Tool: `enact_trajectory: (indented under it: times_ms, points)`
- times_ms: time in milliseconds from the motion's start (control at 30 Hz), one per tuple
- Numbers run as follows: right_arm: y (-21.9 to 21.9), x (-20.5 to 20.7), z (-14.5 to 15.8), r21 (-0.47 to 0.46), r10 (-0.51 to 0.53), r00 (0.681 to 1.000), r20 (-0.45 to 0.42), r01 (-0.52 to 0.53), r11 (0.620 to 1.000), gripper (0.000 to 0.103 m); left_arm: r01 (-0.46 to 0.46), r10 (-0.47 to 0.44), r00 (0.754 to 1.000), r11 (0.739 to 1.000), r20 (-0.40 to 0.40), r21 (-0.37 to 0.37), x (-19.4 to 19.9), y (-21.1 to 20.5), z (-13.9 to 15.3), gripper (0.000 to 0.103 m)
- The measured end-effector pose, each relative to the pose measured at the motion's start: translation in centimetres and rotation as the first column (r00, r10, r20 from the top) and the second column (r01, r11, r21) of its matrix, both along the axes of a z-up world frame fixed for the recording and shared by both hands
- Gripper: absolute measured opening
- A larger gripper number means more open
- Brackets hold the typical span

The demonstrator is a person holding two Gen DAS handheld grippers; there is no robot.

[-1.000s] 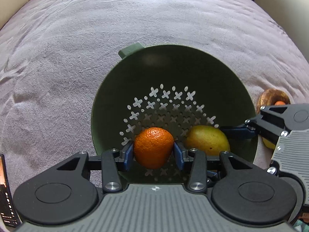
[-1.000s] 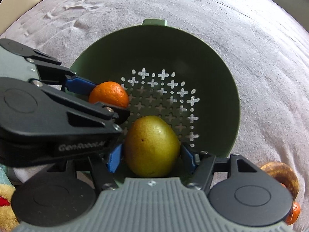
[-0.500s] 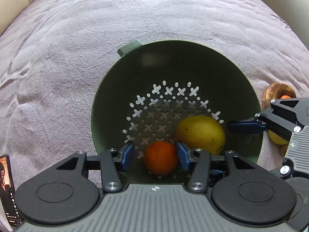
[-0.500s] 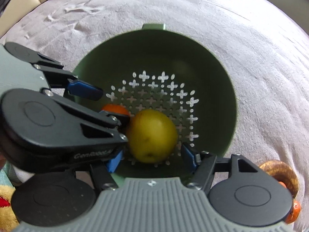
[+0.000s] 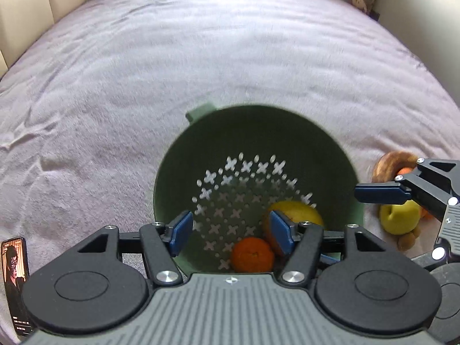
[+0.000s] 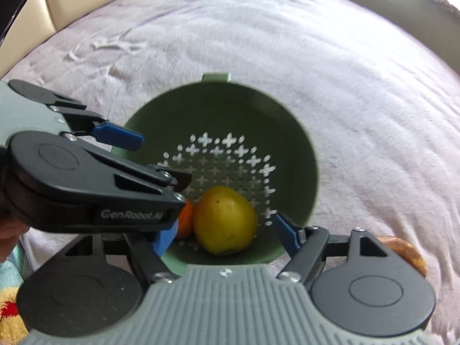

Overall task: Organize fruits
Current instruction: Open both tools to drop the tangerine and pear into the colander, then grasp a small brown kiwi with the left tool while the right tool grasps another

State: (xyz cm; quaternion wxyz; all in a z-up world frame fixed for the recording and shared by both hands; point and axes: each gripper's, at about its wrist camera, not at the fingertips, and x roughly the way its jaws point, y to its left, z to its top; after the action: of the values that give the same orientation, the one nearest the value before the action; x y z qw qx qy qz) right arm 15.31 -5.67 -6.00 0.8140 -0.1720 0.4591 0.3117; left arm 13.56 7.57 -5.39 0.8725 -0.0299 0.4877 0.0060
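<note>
I see round orange mandarin (image 5: 252,254) beside yellow-green pear (image 6: 224,220) in perforated green plastic colander (image 5: 339,155); left gripper (image 5: 230,231), right gripper (image 6: 227,237) just opened, both fruits released since earlier.

In the right wrist view, the left gripper's (image 6: 161,187) black housing covers most of the orange (image 6: 185,221) — only a thin wedge shows beside the yellow-green fruit (image 6: 225,221). In the left wrist view, one blue pad (image 5: 280,235) hides part of that fruit (image 5: 299,211). The colander's (image 5: 287,126) near rim is hidden behind the gripper bodies in both views.

At the right edge of the left wrist view, a small pile of fruit (image 5: 399,220) sits partly behind the right gripper's finger (image 5: 382,195) — blurred, its pieces hard to separate. A phone (image 5: 14,281) is cut off at the left edge.
</note>
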Motion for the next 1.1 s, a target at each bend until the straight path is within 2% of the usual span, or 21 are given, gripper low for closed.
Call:
enact_trajectory:
  times_ms: [267,500,667,800,1100]
  points:
    - [-3.1,-1.6,2.7,0.049,-0.165,0.981,0.103,0.161,0.986,0.074,0.01,-0.008,0.994,1.0,0.112,-0.017,-2.0,-1.2,2.7,0.075]
    - [-6.9,-3.2,3.7,0.066,-0.322,0.934,0.156,0.315,0.947,0.074,0.055,-0.044,0.975,0.997,0.216,-0.047,-3.7,-3.1,4.4,0.075]
    - [-10.4,-4.1,4.2,0.105,-0.437,0.887,0.15,0.425,0.899,0.074,0.113,-0.086,0.959,0.99,0.271,-0.082,-4.8,-4.8,4.9,0.075]
    - [-13.2,-5.1,3.9,0.125,-0.515,0.848,0.127,0.501,0.856,0.074,0.165,-0.135,0.945,0.983,0.296,-0.077,-5.4,-6.8,4.6,0.075]
    - [-18.7,-7.0,1.1,0.103,-0.648,0.761,0.027,0.643,0.759,0.074,0.278,-0.248,0.929,0.958,0.273,-0.077,-6.0,-11.2,2.4,0.075]
